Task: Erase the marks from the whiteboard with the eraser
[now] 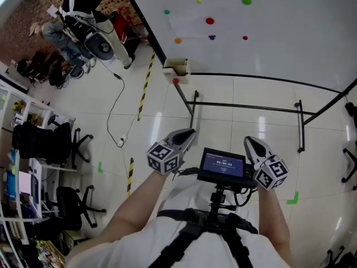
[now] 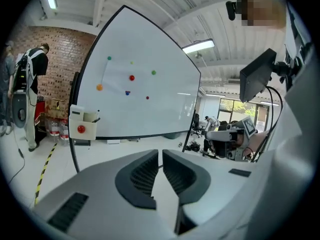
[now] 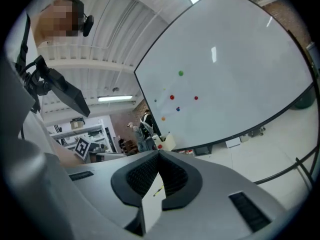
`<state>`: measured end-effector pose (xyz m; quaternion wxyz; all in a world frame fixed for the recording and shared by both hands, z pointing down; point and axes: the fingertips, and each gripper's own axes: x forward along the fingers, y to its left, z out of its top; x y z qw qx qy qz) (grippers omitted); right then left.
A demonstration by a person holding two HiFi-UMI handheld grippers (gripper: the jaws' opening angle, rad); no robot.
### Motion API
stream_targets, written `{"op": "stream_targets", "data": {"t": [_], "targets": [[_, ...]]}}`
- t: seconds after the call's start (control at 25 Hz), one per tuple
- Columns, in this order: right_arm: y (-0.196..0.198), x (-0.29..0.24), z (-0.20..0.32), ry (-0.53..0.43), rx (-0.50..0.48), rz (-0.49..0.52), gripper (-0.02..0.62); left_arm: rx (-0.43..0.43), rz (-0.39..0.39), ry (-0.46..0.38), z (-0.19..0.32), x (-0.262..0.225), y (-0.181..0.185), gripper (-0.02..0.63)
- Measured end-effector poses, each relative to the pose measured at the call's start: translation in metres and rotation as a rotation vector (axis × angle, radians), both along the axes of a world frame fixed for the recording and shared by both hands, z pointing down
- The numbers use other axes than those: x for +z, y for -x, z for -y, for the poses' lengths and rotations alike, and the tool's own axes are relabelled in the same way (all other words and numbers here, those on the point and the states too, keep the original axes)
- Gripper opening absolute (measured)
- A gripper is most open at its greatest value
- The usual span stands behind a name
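Note:
The whiteboard (image 1: 279,32) stands ahead on a black frame and carries several coloured spots, among them a red one (image 1: 210,21), a green one (image 1: 246,1) and an orange one (image 1: 177,40). A white holder box (image 1: 176,68) with a red dot hangs at its lower left corner; I cannot make out an eraser. My left gripper (image 1: 189,134) and right gripper (image 1: 249,143) are held side by side in front of my chest, well short of the board. Both are shut and empty. The board also shows in the left gripper view (image 2: 145,84) and the right gripper view (image 3: 225,74).
The board's black stand legs (image 1: 300,127) reach over the floor toward me. A person (image 1: 78,15) with equipment stands at the far left by a brick wall. A cable (image 1: 114,110), striped floor tape (image 1: 146,85) and office chairs (image 1: 50,141) lie to the left. A small screen (image 1: 223,165) sits on my chest rig.

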<state>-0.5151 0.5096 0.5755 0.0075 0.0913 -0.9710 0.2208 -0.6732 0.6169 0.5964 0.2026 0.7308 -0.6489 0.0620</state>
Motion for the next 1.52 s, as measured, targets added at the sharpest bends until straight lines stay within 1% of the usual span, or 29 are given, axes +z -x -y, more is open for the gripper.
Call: {"op": "stream_targets", "data": {"t": [0.16, 0.24, 0.36, 0.48, 0.6, 0.68, 0.72, 0.8, 0.84, 0.96, 1.04, 1.16, 1.32, 1.44, 1.48, 1.52], "targets": [[-0.013, -0.002, 0.026, 0.009, 0.001, 0.043, 0.02, -0.045, 0.015, 0.016, 0.023, 0.003, -0.016, 0.057], [-0.013, 0.001, 0.036, 0.006, -0.009, 0.046, 0.02, -0.088, 0.019, 0.015, 0.03, 0.004, -0.009, 0.057], [0.001, -0.013, 0.041, -0.011, -0.008, 0.066, 0.02, -0.157, 0.021, 0.001, 0.031, -0.004, 0.024, 0.057], [0.014, -0.021, 0.049, -0.022, -0.006, 0.068, 0.02, -0.215, 0.045, -0.016, 0.041, -0.012, 0.059, 0.06], [0.025, -0.014, 0.06, -0.015, -0.006, 0.052, 0.02, -0.263, 0.073, -0.018, 0.058, -0.009, 0.096, 0.086], [0.03, -0.009, 0.07, -0.006, 0.001, 0.032, 0.02, -0.317, 0.093, 0.003, 0.067, -0.002, 0.126, 0.104], [0.032, -0.007, 0.076, -0.001, 0.008, 0.022, 0.02, -0.352, 0.096, 0.02, 0.07, 0.003, 0.142, 0.125], [0.038, -0.007, 0.091, 0.007, 0.021, 0.004, 0.02, -0.423, 0.1, 0.05, 0.076, 0.01, 0.174, 0.196], [0.044, -0.006, 0.101, 0.007, 0.024, -0.003, 0.02, -0.454, 0.109, 0.061, 0.082, 0.014, 0.191, 0.219], [0.068, -0.003, 0.132, 0.009, 0.025, -0.02, 0.02, -0.552, 0.154, 0.082, 0.104, 0.022, 0.242, 0.344], [0.087, -0.001, 0.143, 0.014, 0.011, -0.036, 0.02, -0.598, 0.172, 0.082, 0.118, 0.025, 0.27, 0.391], [0.118, 0.001, 0.155, 0.015, -0.019, -0.058, 0.02, -0.606, 0.193, 0.072, 0.14, 0.024, 0.298, 0.391], [0.158, 0.001, 0.177, 0.001, -0.035, -0.064, 0.02, -0.59, 0.255, 0.06, 0.17, 0.027, 0.32, 0.391], [0.196, 0.009, 0.195, -0.008, -0.052, -0.072, 0.02, -0.637, 0.274, 0.067, 0.181, 0.042, 0.349, 0.391], [0.207, 0.01, 0.198, -0.011, -0.057, -0.076, 0.02, -0.648, 0.293, 0.069, 0.182, 0.044, 0.356, 0.381], [0.214, 0.01, 0.201, -0.015, -0.059, -0.078, 0.02, -0.649, 0.328, 0.071, 0.184, 0.043, 0.359, 0.34]]}}
